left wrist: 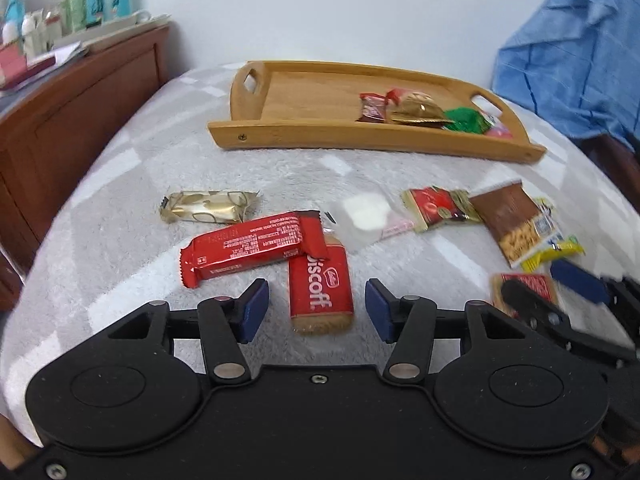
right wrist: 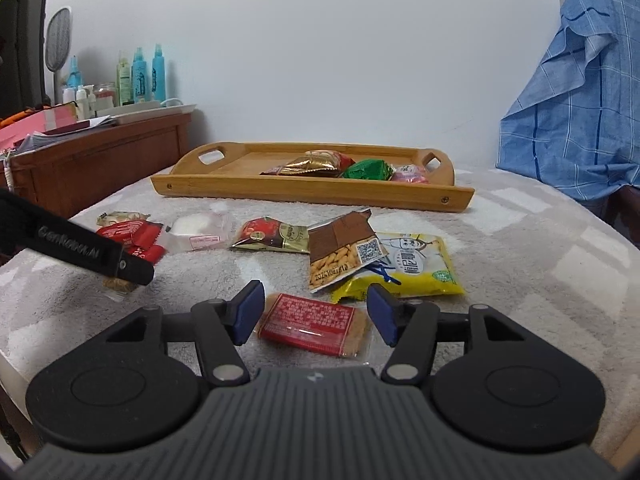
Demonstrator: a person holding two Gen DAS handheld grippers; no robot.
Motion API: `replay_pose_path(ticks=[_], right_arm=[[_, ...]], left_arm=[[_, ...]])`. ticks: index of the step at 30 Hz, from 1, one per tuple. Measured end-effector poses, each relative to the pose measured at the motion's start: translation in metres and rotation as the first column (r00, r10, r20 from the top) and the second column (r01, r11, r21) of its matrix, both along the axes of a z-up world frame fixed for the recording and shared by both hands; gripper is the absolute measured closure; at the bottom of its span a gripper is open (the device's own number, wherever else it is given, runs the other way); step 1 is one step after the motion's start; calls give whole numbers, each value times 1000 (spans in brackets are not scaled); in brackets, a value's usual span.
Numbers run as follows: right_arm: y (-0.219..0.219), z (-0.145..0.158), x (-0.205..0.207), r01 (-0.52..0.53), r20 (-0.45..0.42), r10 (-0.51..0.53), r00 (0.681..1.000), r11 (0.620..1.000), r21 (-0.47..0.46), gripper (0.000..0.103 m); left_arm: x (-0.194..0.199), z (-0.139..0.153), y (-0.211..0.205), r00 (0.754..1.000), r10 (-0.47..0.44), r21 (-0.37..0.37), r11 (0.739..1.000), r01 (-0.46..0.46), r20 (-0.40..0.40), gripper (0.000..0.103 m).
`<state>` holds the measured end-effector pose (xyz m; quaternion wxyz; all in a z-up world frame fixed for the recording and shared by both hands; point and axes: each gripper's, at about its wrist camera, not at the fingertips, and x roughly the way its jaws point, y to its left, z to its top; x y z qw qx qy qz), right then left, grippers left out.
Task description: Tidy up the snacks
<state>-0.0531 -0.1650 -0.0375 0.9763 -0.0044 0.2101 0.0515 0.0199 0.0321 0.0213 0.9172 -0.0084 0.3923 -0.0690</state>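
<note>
The left gripper [left wrist: 316, 306] hung low over the grey blanket [left wrist: 120, 208], its blue pads spread apart, with the Biscoff biscuit [left wrist: 320, 288] lying between them and neither pad pressing on it. A long red wafer bar [left wrist: 252, 248] lay across the top of that biscuit, and a gold-wrapped bar [left wrist: 208, 207] sat just beyond, near the left edge of the scatter.

Over on the other side, the right gripper [right wrist: 316, 312] stood open too, its pads either side of a red-labelled biscuit pack [right wrist: 314, 324] that rested flat on the blanket; from that view I could not see either pad touching it. Just past it lay a brown peanut packet [right wrist: 344, 250], propped over a yellow snack bag [right wrist: 416, 268]. A red-and-gold sachet [right wrist: 272, 234] and a clear pack with something white inside [right wrist: 196, 230] sat further left.

At the back stood the wooden tray [right wrist: 280, 192], already holding a few snacks at its right end: a gold pouch [right wrist: 312, 166], a green sweet [right wrist: 368, 170] and a pink one [right wrist: 410, 176]. The rest of the snacks were still out on the blanket, well short of the tray.
</note>
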Motion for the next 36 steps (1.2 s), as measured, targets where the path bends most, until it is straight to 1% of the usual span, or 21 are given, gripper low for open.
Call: replay_pose_path(ticks=[2, 4, 6, 7, 10, 12, 13, 14, 15, 16, 17, 19, 21, 22, 23, 24, 26, 30, 31, 32, 36], right_arm=[[1, -1, -1, -4, 0, 4, 1000, 1000, 2, 29], [4, -2, -3, -14, 5, 14, 1000, 1000, -16, 27], [9, -3, -4, -29, 3, 29, 1000, 999, -30, 23], [11, -4, -4, -32, 3, 33, 999, 999, -34, 20], [14, -5, -4, -16, 6, 16, 1000, 999, -43, 18], [14, -6, -2, -1, 0, 1, 1000, 999, -43, 18], [13, -6, -1, 2, -4, -2, 1000, 999, -39, 21], [13, -6, -1, 2, -9, -3, 1000, 999, -38, 33], [13, -6, -1, 3, -12, -4, 1000, 999, -43, 37], [13, -5, -2, 7, -7, -7, 1000, 999, -52, 44], [12, -4, -3, 7, -4, -7, 1000, 999, -53, 63], [8, -2, -4, 18, -7, -19, 1000, 999, -41, 88], [4, -1, -5, 19, -16, -19, 1000, 999, -28, 88], [3, 0, -6, 16, -16, -16, 1000, 1000, -25, 85], [3, 0, -8, 18, -11, -19, 1000, 1000, -25, 78], [3, 1, -10, 13, -6, -13, 1000, 999, -30, 63], [4, 2, -14, -7, -6, 7, 1000, 999, -44, 41], [10, 1, -19, -35, -17, 35, 999, 999, -21, 28], [13, 0, -19, -37, -16, 37, 999, 999, -22, 21], [17, -2, -19, -42, -15, 42, 999, 999, -28, 18], [33, -6, -14, -37, 4, 37, 999, 996, -81, 15]], left_arm=[[4, -3, 0, 1000, 14, -2, 1000, -14, 6, 53], [4, -4, -4, 1000, 12, 24, 1000, -12, 16, 56], [2, -4, -9, 1000, 1, 33, 999, -2, 21, 67], [1, -4, -11, 1000, 0, 34, 999, -1, 23, 69], [-4, -2, -17, 1000, -5, 45, 999, 3, 29, 70], [-8, -1, -19, 1000, -11, 28, 1000, 11, 26, 70], [-11, 0, -21, 999, -18, 23, 1000, 17, 26, 70], [-13, 1, -23, 999, -26, 25, 999, 25, 30, 70], [-16, 2, -25, 999, -33, 28, 999, 32, 33, 70], [-18, 3, -28, 998, -41, 29, 999, 40, 38, 70], [-20, 5, -30, 998, -47, 28, 999, 46, 43, 70], [-23, 8, -33, 997, -60, 24, 998, 58, 51, 70], [-25, 12, -36, 995, -68, 26, 997, 66, 67, 71], [-25, 13, -37, 995, -68, 27, 997, 66, 74, 71], [-25, 14, -38, 995, -65, 27, 998, 63, 78, 71], [-25, 15, -37, 995, -65, 23, 998, 63, 81, 71], [-24, 16, -36, 995, -60, 18, 998, 59, 82, 71], [-24, 15, -32, 996, -52, 14, 999, 51, 77, 71], [-24, 15, -32, 996, -51, 13, 999, 50, 76, 71], [-24, 14, -31, 996, -50, 12, 999, 49, 75, 71], [-24, 12, -28, 997, -42, 4, 999, 42, 67, 71]])
